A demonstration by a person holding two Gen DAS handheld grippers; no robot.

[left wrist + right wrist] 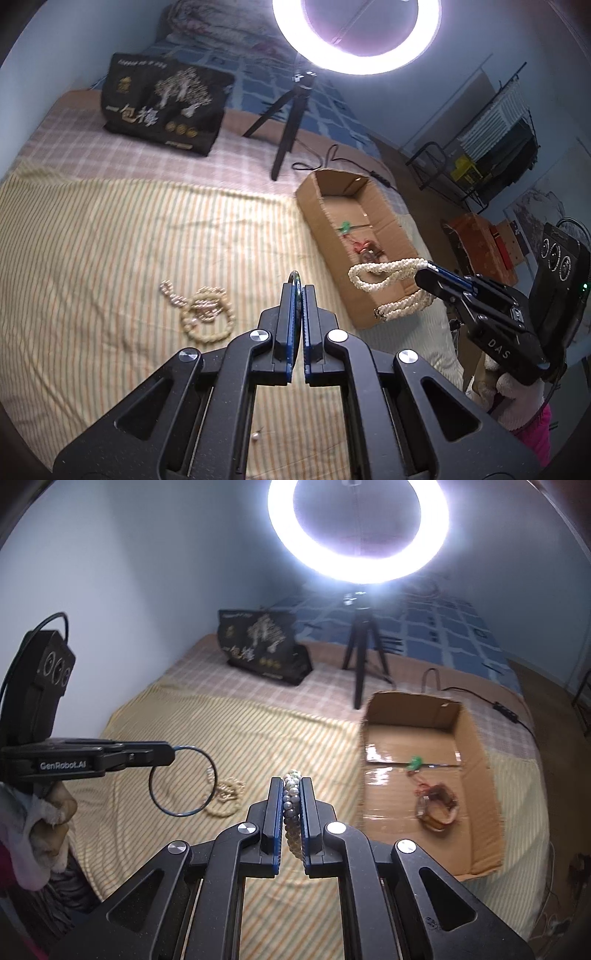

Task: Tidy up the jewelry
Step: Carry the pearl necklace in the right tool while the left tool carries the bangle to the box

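While nearing the box (480, 760): carrying jewelry.
Left gripper (298, 291) clamping bangle (181, 781), right gripper (292, 786) clamping pearls (388, 273); keeping both above box before releasing.

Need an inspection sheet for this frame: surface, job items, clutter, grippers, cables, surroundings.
Surface: striped bedspread, wrinkled.
Job's things: cardboard box open, holding a green trinket and a brown bracelet; bead bracelets loose on the spread.
Clutter: black printed bag; small loose bead.
Grippers: left hand-held gripper shut on thin blue bangle; right hand-held gripper shut on pearl strand.
Cables: black cord behind the box.
Surroundings: ring light on tripod; metal rack.
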